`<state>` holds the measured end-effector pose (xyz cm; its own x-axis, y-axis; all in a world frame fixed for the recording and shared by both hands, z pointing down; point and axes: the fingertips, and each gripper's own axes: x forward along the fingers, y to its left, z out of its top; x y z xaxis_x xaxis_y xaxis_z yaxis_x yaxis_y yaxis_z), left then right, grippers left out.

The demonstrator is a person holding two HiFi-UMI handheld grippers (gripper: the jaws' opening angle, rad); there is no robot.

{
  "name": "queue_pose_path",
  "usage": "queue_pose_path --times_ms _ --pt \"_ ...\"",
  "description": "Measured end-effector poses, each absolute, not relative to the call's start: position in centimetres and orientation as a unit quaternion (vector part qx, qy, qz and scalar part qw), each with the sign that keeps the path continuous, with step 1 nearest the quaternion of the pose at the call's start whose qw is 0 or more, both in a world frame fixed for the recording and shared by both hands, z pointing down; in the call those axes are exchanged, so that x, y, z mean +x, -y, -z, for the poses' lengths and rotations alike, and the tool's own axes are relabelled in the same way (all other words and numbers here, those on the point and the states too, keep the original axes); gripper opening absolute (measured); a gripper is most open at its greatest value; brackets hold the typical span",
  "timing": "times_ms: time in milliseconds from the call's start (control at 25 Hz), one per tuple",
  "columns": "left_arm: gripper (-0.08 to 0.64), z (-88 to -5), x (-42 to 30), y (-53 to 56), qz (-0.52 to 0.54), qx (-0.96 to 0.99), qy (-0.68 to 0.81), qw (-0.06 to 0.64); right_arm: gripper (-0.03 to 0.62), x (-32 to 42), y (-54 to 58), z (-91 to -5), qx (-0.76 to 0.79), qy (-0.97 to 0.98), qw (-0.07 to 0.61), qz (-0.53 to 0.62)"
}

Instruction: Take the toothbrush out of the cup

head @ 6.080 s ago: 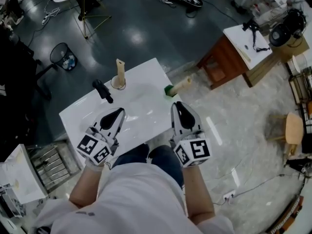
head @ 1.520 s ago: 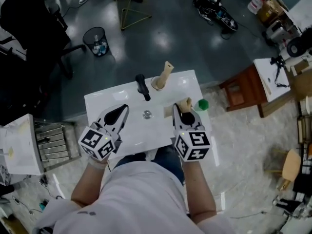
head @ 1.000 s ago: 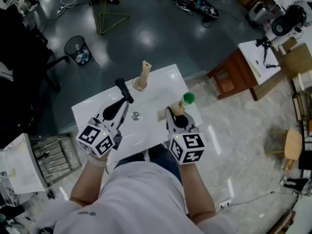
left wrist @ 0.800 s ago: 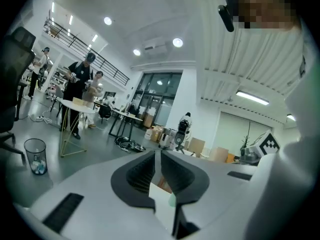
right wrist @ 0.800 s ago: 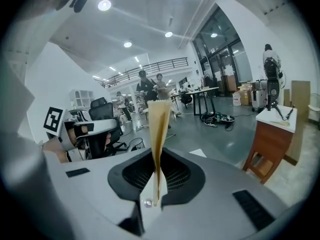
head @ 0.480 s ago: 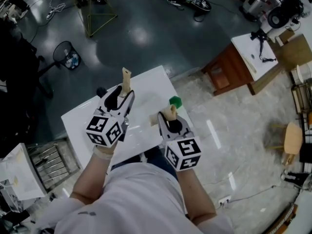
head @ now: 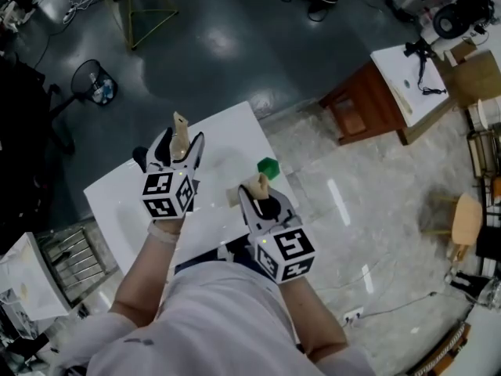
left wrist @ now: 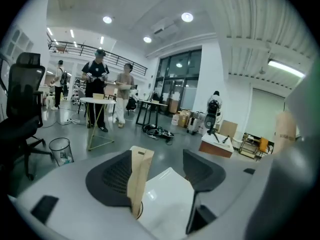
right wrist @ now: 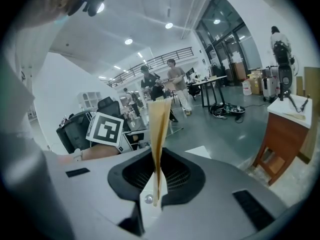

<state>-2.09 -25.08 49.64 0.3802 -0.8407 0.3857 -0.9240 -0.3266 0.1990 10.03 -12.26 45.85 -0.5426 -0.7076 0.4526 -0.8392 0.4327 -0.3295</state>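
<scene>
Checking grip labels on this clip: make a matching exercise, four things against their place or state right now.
Things: 1 left gripper; 2 right gripper; 3 green block; 4 waste bin.
States: A on the grey floor; B jaws apart, toothbrush between them; C on the white table; D shut on a tan packet.
Pairs: 1-B, 2-D, 3-C, 4-A. The left jaws have just been opening.

Round ceiling lights (left wrist: 187, 17) light both gripper views brightly and evenly; those views bulge strongly and fall to black at their corners. In the head view the glossy floor (head: 235, 37) carries soft glare, the white table (head: 231, 141) gleams, and shadows are faint.
</scene>
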Motion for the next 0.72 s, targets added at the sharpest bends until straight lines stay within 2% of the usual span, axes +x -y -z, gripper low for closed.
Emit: queue_pose_path --times_ms 520,560,640,720 --pt "0.299 -55.1 -3.3 28.4 -0.153 0.765 0.588 0.216 0.049 11.1 14.3 -47.3 0.439 0.843 0.134 -0.280" --pt "0.275 -55.2 -3.4 28.5 -0.155 0.762 0.590 0.216 0.049 11.2 14.4 -47.4 0.439 0.843 0.135 -0.280" --pt "0.185 -55.4 -3.5 28.6 -0.159 0.758 0.596 0.213 0.049 11.4 14.5 -47.4 0.438 0.844 0.134 -0.280" --pt "0.173 -55.4 -3.1 28.9 -0.164 0.757 0.598 0.205 0.049 11.9 14.8 -47.4 0.436 0.844 0.135 -0.281"
